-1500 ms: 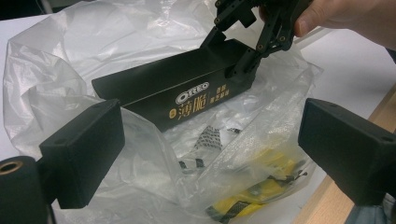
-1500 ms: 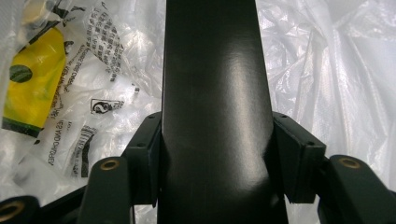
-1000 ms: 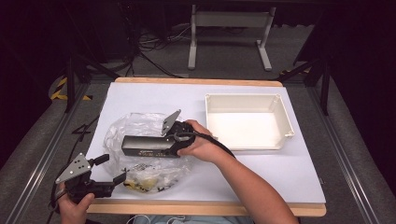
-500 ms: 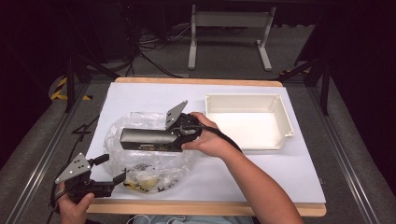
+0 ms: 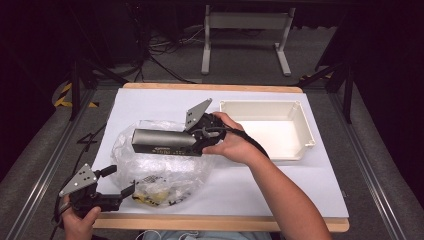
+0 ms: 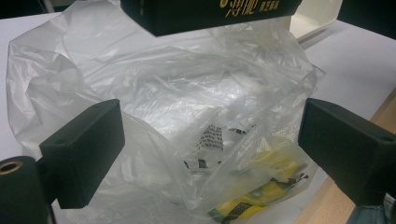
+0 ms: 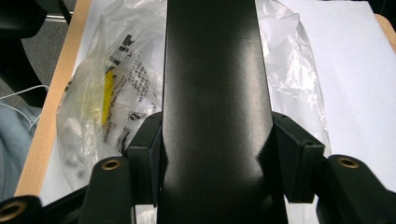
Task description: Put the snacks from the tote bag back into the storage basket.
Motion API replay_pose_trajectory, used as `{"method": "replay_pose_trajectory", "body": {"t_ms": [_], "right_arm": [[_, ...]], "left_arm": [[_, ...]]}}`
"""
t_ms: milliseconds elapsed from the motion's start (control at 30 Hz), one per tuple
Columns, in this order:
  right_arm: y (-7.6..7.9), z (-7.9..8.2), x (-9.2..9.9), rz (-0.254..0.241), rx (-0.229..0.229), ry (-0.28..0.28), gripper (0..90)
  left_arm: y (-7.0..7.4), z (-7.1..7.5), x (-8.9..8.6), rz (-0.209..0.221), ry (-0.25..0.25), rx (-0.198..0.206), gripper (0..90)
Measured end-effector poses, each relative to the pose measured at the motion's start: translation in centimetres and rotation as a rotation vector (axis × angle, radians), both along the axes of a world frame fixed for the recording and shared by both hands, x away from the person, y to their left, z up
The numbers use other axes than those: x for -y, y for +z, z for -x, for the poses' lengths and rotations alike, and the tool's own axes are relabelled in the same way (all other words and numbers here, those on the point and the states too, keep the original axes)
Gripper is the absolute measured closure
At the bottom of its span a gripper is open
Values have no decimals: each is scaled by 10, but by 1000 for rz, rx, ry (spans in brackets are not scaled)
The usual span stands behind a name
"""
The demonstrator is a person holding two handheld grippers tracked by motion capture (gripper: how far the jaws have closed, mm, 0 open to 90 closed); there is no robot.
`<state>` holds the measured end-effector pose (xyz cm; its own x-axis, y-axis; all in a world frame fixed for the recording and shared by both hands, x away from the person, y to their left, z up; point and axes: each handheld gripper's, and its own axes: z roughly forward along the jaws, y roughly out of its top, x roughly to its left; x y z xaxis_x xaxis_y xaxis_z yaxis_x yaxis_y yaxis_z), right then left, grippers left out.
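A long black box [image 5: 161,141] hangs level over a crumpled clear plastic bag [image 5: 165,170] on the white table cover. My right gripper [image 5: 194,142] is shut on the box's right end; in the right gripper view its pads press both sides of the box [image 7: 212,70]. The bag [image 6: 187,102] holds a yellow printed packet [image 6: 261,189] near its front. My left gripper [image 5: 119,182] sits low at the table's front left corner, open, with loose bag film between its wide jaws and no pad pressing. The box's underside [image 6: 210,11] shows at the top of the left gripper view.
An empty white tray [image 5: 300,125] stands at the right of the table, close behind the right hand. The wooden table edge [image 5: 225,222] runs along the front. Metal rails flank the table, and a stand's feet sit beyond the far edge.
The right gripper has lifted the black box higher above the bag and carried it slightly toward the tray. The left gripper has stayed put.
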<state>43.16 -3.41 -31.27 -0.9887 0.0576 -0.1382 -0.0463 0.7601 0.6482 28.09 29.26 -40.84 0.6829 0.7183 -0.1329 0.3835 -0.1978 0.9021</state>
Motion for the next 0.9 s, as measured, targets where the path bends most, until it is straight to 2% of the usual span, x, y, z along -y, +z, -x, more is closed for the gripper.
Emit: {"method": "replay_pose_trajectory", "body": {"t_ms": [367, 433, 900], "right_arm": [[16, 0, 20, -7, 9, -18, 433], [23, 1, 30, -13, 17, -30, 433], [43, 4, 75, -26, 49, -68, 432]], "left_arm": [[0, -3, 1, 8, -1, 3, 81], [1, -5, 2, 10, -5, 5, 83], [0, -14, 7, 15, -21, -2, 83]]}}
